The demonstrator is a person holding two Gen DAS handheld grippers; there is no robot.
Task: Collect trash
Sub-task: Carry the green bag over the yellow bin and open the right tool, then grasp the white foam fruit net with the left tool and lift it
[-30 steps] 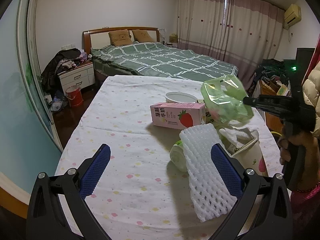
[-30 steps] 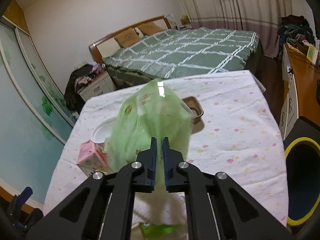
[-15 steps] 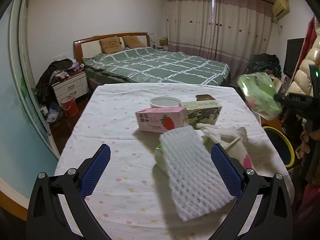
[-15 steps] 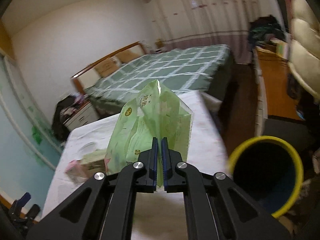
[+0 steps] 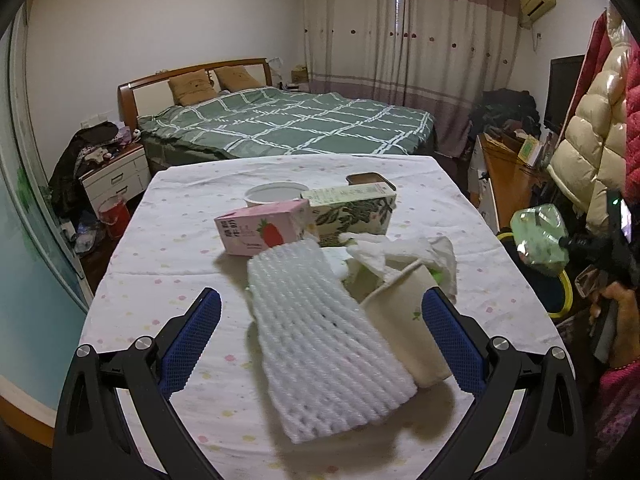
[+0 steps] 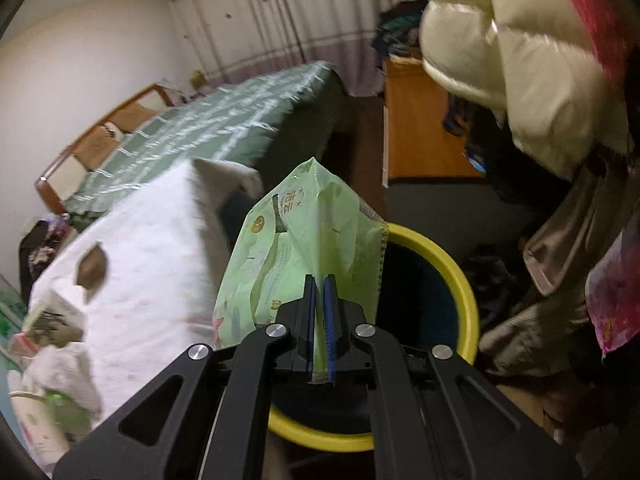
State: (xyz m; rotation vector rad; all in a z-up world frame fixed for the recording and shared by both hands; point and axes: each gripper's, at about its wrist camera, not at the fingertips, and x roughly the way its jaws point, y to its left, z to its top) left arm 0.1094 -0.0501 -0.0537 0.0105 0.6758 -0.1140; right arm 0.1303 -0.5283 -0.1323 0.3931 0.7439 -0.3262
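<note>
My right gripper is shut on a green plastic wrapper, which hangs above a yellow-rimmed bin beside the table. From the left wrist view the same wrapper shows at the right, off the table edge, over the bin. My left gripper stands open over the table, its blue pads on either side of a white foam net sleeve and a paper cup without touching them. A pink strawberry milk carton, a green-patterned carton and crumpled tissue lie behind.
A white bowl and a brown dish sit farther back on the dotted tablecloth. A bed lies beyond the table. Puffy coats hang right of the bin, next to a wooden desk.
My right gripper swung with the green wrapper from above the table's middle, off its right edge and down over the yellow bin. The left gripper drifted right, so the trash pile now sits between its pads.
</note>
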